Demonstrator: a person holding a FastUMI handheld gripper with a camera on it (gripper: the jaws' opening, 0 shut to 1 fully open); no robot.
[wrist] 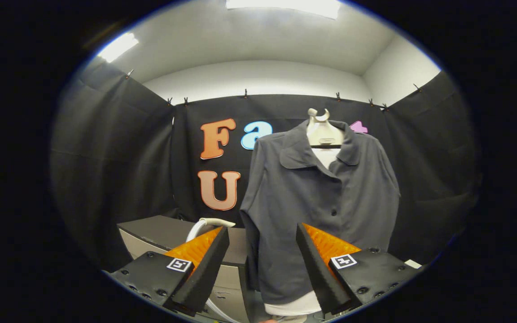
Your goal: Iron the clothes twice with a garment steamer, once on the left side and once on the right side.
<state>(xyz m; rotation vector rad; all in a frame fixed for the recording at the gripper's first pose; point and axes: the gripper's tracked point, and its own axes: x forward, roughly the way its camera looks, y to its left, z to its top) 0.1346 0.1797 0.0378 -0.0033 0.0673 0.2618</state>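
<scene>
The gripper (263,264) hangs spread and empty before the grey shirt (321,202) on its hanger (323,132), the steamer's white handle (207,225) untouched on the table (159,231) beyond the left finger, so by my reckoning both passes remain.

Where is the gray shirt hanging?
In the gripper view, the gray shirt hangs on a hanger against the black wall, just beyond the open gripper, with a table beside it.
</scene>
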